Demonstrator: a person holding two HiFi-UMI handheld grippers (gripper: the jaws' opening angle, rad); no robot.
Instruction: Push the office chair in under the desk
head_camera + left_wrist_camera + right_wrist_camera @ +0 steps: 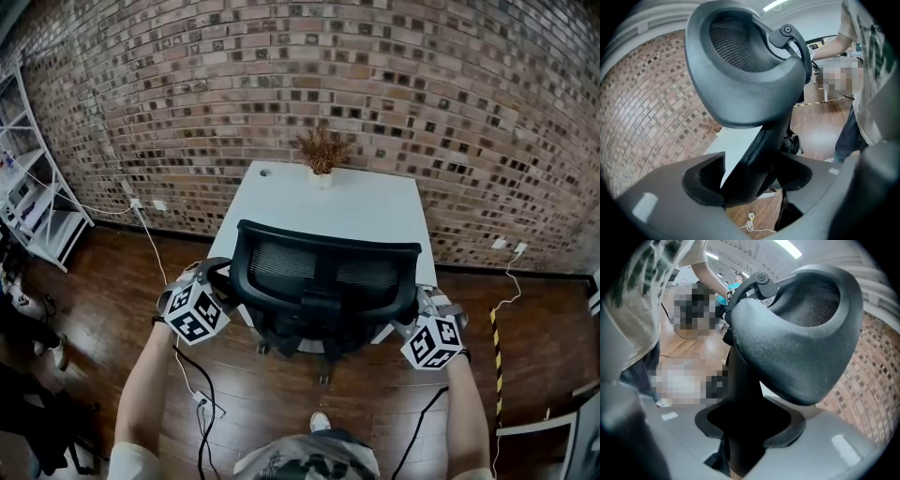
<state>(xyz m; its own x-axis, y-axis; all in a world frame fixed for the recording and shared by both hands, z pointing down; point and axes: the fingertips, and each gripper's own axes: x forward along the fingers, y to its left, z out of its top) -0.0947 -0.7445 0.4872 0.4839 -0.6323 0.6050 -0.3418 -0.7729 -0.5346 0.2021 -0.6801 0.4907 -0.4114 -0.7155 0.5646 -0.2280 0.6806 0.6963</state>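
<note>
- Head view, nearest first: both forearms reach forward, one gripper at each side of the chair (323, 272).
- Left gripper (222, 274): jaws pinched on the chair's left armrest post (757, 157). The post leans across the gap, so a sliver of white shows beside one pad.
- Right gripper (418, 302): jaws clamped on the right armrest post (740, 394), which fills the gap from pad to pad.
- Chair: upright, with its back to the person and its seat facing the bench (366, 206). It sits roughly centred on the bench's width. The backrest stands clear of the near edge. The seat front looks to be at or just under that edge, though the backrest hides it.
- Step (judgement): the push is under way with both sides gripped, and the chair is only partly in.
- Next move (judgement): press both grippers forward evenly so the chair rolls straight and does not swivel. Keep the armrests clear of the bench edge.
- Floor (103, 281): wood. A cable (192, 394) runs near the person's left side, behind the casters, so it is not in the path.
- Far end: a plant (322, 152) stands on the bench's back edge against the brick wall (422, 94), well apart from the chair.
</note>
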